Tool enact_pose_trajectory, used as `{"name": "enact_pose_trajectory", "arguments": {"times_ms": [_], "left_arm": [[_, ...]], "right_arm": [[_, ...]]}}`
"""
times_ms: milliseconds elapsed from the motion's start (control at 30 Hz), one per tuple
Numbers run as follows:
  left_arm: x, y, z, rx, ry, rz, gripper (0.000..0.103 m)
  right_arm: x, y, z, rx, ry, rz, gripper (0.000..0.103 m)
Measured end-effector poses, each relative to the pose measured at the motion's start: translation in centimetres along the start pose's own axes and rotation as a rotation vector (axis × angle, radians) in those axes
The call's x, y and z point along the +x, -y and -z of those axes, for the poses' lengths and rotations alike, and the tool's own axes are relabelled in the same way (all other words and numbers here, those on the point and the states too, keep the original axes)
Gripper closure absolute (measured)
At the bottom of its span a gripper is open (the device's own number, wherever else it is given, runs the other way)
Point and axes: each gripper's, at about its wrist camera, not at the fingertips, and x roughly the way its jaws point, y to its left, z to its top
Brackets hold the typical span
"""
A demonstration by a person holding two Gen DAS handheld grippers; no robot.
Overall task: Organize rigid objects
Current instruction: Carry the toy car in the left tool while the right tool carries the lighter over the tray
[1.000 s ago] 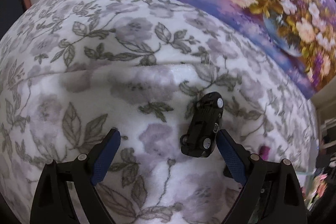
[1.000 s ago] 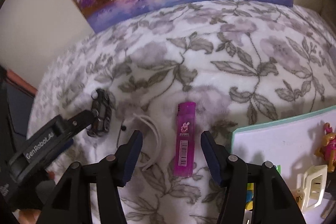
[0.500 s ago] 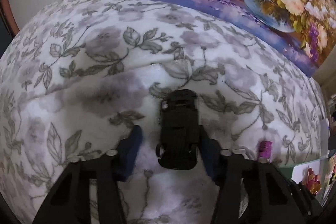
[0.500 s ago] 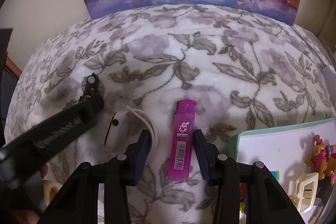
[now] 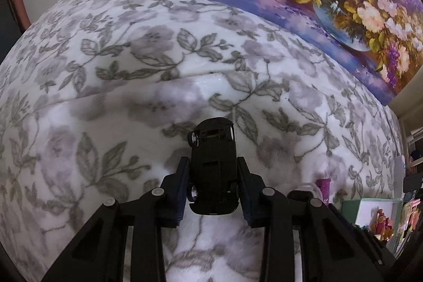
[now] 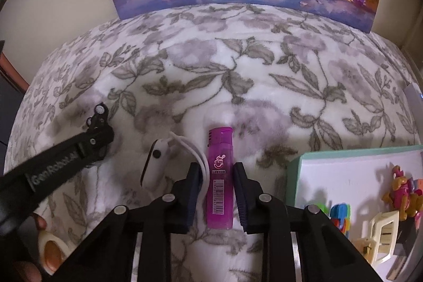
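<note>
Here the left gripper (image 5: 212, 176) is closing its fingers (image 5: 182, 184) on a black toy car (image 5: 212, 165), which sits between them with its underside facing up and its nose reaching out past the tips over the flowered blanket (image 5: 119, 102); the right gripper (image 6: 214, 184) is closing too, its fingers (image 6: 191, 192) flanking a pink lighter (image 6: 220, 176) that lies lengthwise between them on the blanket. Just left of the right fingers lies a white gadget (image 6: 154, 163) with a cord, while to their right sits a white tray (image 6: 343, 176) holding small toys.
</note>
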Motion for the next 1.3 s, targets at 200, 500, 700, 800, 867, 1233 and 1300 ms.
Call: {"name": "enact_pose_trajectory", "arguments": {"times_ms": [200, 500, 700, 800, 867, 1233, 1300], "left_arm": [[-3.6, 0.1, 0.2, -0.008, 0.039, -0.011, 0.067], [-11.3, 3.1, 2.4, 0.007, 0.131, 0.043, 0.067], [-14.3, 7.1, 6.8, 0.099, 0.155, 0.080, 0.067], [-14.6, 9.0, 9.1, 0.136, 0.129, 0.123, 0.067], [-14.3, 10.6, 10.7, 0.179, 0.106, 0.134, 0.067], [-10.0, 17.0, 17.7, 0.351, -0.101, 0.143, 0.067], [-9.3, 17.2, 18.3, 0.358, -0.129, 0.127, 0.067]], "right_arm": [[-1.5, 0.2, 0.6, 0.017, -0.013, -0.055, 0.076], [-8.2, 2.4, 1.9, 0.044, 0.051, -0.104, 0.076], [-11.8, 7.5, 4.4, 0.129, 0.070, -0.069, 0.076], [-13.1, 10.6, 5.8, 0.182, 0.075, -0.059, 0.076], [-13.9, 12.4, 6.9, 0.204, 0.079, -0.019, 0.076], [-13.1, 19.2, 11.2, 0.303, -0.020, 0.050, 0.076], [-12.3, 19.7, 11.7, 0.312, -0.052, 0.043, 0.074]]}}
